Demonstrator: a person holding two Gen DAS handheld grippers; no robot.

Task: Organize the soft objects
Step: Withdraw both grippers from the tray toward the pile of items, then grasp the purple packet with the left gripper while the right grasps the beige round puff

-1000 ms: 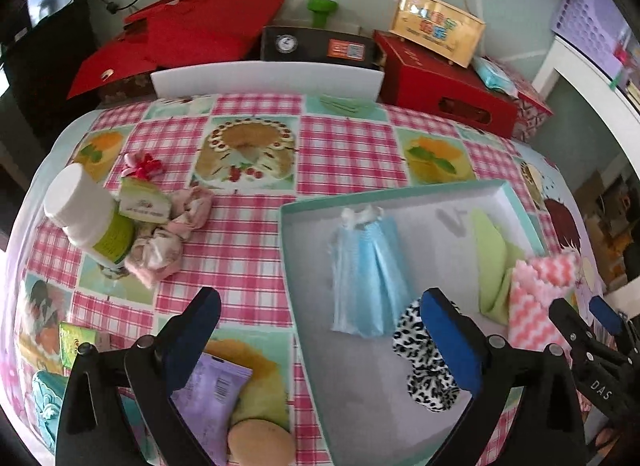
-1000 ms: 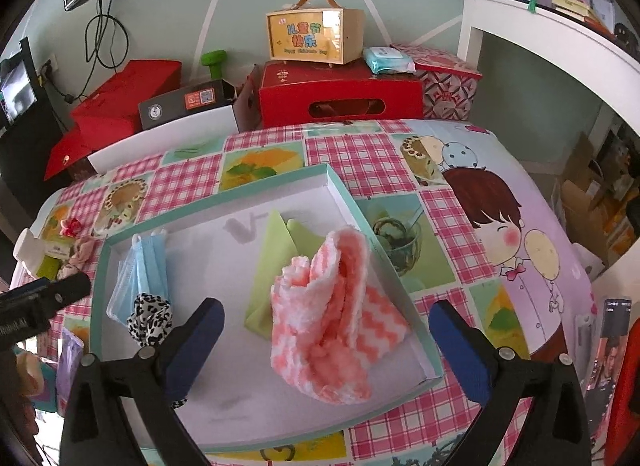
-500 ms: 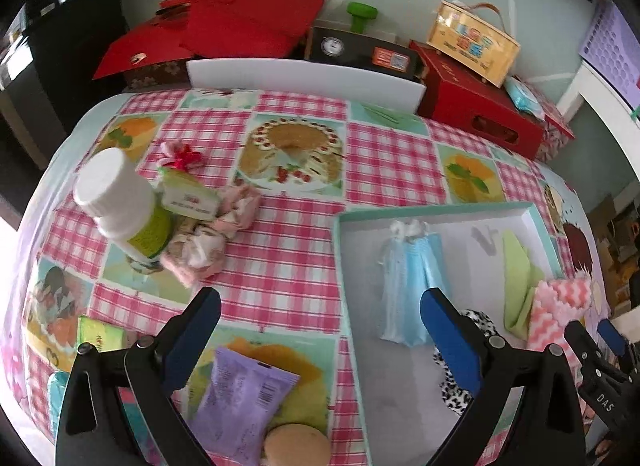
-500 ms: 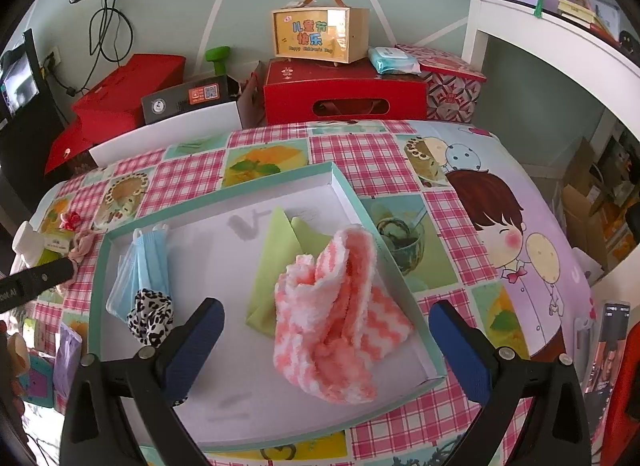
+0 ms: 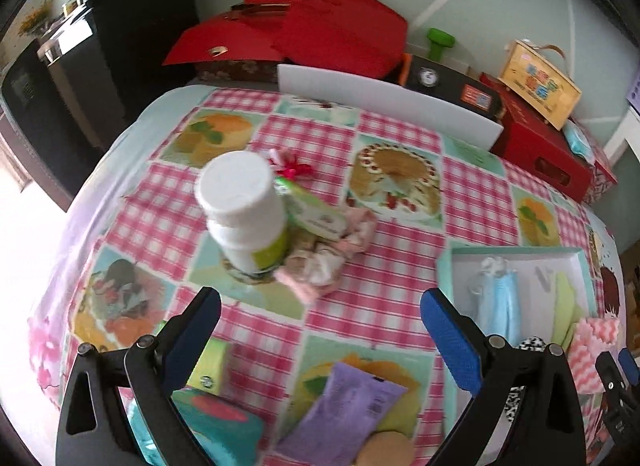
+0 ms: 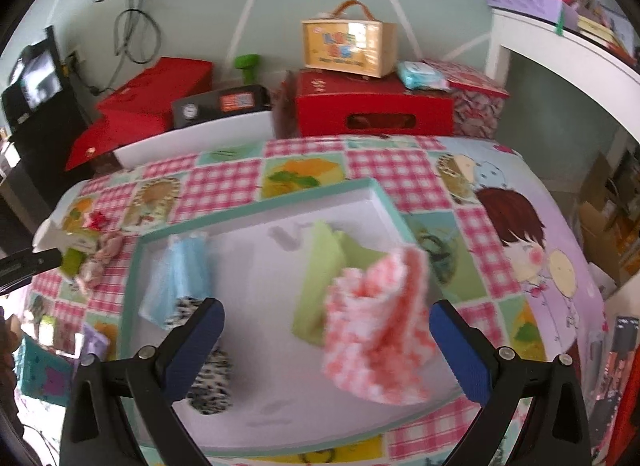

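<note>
Sorting partly done, pink scrunchie bundle waiting outside the tray

Four soft items are already lying inside the teal-rimmed tray (image 6: 362, 185): a blue face mask (image 6: 182, 278) at its left side, a leopard-print scrunchie (image 6: 210, 380) just in front of the mask, a folded green cloth (image 6: 320, 266) toward the middle, and a pink-and-white zigzag towel (image 6: 376, 330) bunched up against the green cloth near the tray's right rim. Judging by this, most of the gathering is finished.

What is remaining, as far as can be seen, is a pale pink fabric bundle (image 5: 328, 262), probably scrunchies, sitting on the checked worktop (image 5: 400, 298) well apart from the tray, touching a white bottle (image 5: 244, 209) and tucked partly under a small green-and-white packet (image 5: 316, 213). A purple sachet (image 5: 344, 406) and other packets nearby look like non-soft clutter.

The left hand-held gripper (image 5: 320, 330) is hovering over the worktop with its jaws spread wide, grasping nothing, and the pink bundle is lying ahead between its fingers. The right hand-held gripper (image 6: 326, 338) is likewise spread wide and empty, hanging above the tray near the towel.
</note>
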